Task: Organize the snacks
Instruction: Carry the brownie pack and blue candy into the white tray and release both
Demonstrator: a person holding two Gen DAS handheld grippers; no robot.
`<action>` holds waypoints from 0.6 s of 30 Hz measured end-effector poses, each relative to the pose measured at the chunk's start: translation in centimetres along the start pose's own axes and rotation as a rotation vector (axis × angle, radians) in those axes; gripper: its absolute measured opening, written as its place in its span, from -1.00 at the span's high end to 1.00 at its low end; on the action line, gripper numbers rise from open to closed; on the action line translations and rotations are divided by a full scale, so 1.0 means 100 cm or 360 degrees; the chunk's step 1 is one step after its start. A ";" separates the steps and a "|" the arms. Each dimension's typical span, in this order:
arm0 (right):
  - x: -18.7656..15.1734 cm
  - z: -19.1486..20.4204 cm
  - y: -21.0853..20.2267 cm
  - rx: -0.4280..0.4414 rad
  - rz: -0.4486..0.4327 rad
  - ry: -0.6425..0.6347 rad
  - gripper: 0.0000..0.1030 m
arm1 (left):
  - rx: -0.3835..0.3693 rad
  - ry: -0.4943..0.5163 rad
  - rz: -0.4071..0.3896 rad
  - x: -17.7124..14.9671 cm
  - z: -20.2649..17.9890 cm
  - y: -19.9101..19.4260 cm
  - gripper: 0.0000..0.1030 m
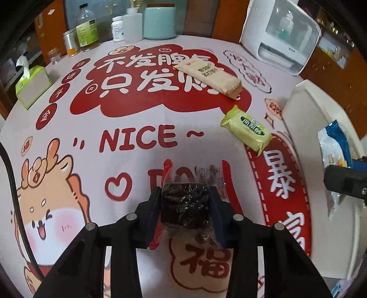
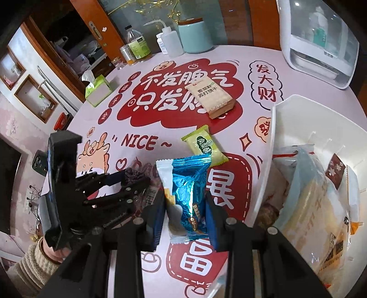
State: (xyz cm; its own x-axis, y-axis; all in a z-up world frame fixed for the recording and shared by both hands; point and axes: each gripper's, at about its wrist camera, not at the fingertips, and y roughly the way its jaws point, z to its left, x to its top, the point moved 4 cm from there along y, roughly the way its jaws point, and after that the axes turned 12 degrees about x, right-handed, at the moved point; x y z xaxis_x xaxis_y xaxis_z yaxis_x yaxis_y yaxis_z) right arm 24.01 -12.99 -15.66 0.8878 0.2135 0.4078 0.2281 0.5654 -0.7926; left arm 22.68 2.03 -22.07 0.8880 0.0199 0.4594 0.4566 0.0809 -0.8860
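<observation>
Tissue box [image 1: 32,88], teal jar [image 1: 159,21], white appliance [image 1: 281,36] on printed tablecloth [image 1: 114,119].

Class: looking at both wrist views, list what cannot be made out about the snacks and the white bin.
- Dark snack, left wrist view: its label is blurred behind crinkled clear wrap, and the fingers hide its sides.
- White bin, right wrist view: cut off by the frame edge; lower contents buried.
- Blue packet: lower print too small to read.

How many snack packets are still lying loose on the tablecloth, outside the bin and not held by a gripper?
2: a tan cracker packet on the red cloud print mid-table, and a green packet nearer, beside the white bin. Others could lie out of view.
</observation>
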 end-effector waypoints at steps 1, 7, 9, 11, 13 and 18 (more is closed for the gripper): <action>-0.001 0.001 -0.005 0.0009 -0.0020 0.0004 0.37 | -0.0006 -0.0005 -0.0018 0.000 0.000 -0.007 0.25; -0.009 0.008 -0.052 0.0046 -0.0180 0.0016 0.37 | -0.0101 0.0009 -0.0208 0.010 -0.013 -0.084 0.25; -0.012 0.011 -0.073 0.0045 -0.0250 0.0006 0.37 | -0.0138 0.0032 -0.0285 0.015 -0.022 -0.112 0.25; -0.018 0.012 -0.102 0.0025 -0.0341 0.0000 0.37 | -0.0183 0.0066 -0.0377 0.023 -0.037 -0.145 0.25; -0.026 0.011 -0.133 -0.0013 -0.0434 0.0004 0.37 | -0.0232 0.0108 -0.0455 0.028 -0.053 -0.174 0.25; -0.050 0.001 -0.206 -0.0148 -0.0637 0.0051 0.37 | -0.0347 0.0217 -0.0587 0.037 -0.098 -0.229 0.25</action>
State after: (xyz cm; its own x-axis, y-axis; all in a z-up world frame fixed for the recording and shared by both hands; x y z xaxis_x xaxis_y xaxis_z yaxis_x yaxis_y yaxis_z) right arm 14.90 -25.63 -1.37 0.7332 -0.0346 0.6791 0.5919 0.5240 -0.6124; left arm 16.06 -9.47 -0.69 0.6559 -0.1038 0.7477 0.7321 -0.1542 -0.6636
